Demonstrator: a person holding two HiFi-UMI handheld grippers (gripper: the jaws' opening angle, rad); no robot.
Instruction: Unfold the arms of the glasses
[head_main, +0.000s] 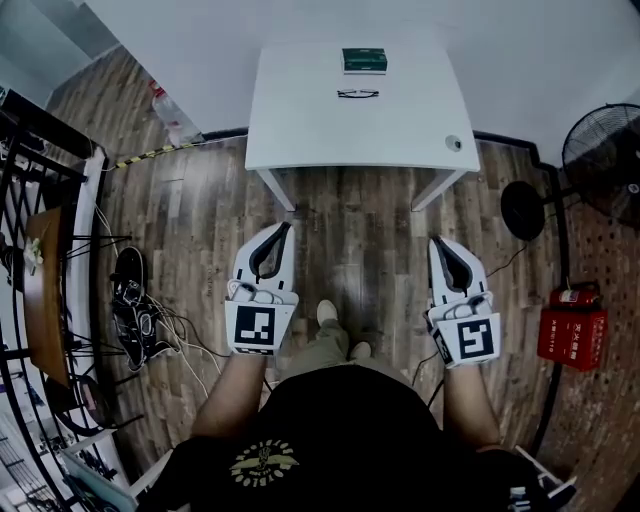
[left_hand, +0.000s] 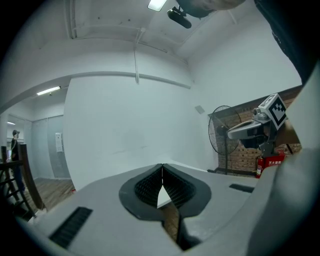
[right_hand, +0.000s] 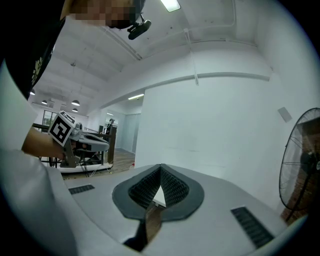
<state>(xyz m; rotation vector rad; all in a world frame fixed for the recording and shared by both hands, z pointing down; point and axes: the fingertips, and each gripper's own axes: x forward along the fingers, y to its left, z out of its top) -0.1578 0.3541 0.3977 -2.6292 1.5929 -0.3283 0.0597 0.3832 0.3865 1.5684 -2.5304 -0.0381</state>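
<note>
A pair of dark-framed glasses (head_main: 358, 94) lies folded on the white table (head_main: 330, 135) ahead, near its far edge, just in front of a green box (head_main: 364, 60). Both grippers hang over the wooden floor, well short of the table. The left gripper (head_main: 283, 228) is shut with nothing between its jaws, whose tips meet in the left gripper view (left_hand: 162, 167). The right gripper (head_main: 436, 242) is also shut and empty, its tips touching in the right gripper view (right_hand: 160, 167). Each gripper shows in the other's view: the right gripper (left_hand: 250, 131) and the left gripper (right_hand: 85, 142).
A small round object (head_main: 454, 142) sits at the table's near right corner. A black standing fan (head_main: 605, 160) and a red fire-extinguisher box (head_main: 572, 335) are at the right. A black metal rack (head_main: 40, 250), shoes and cables (head_main: 135, 310) line the left.
</note>
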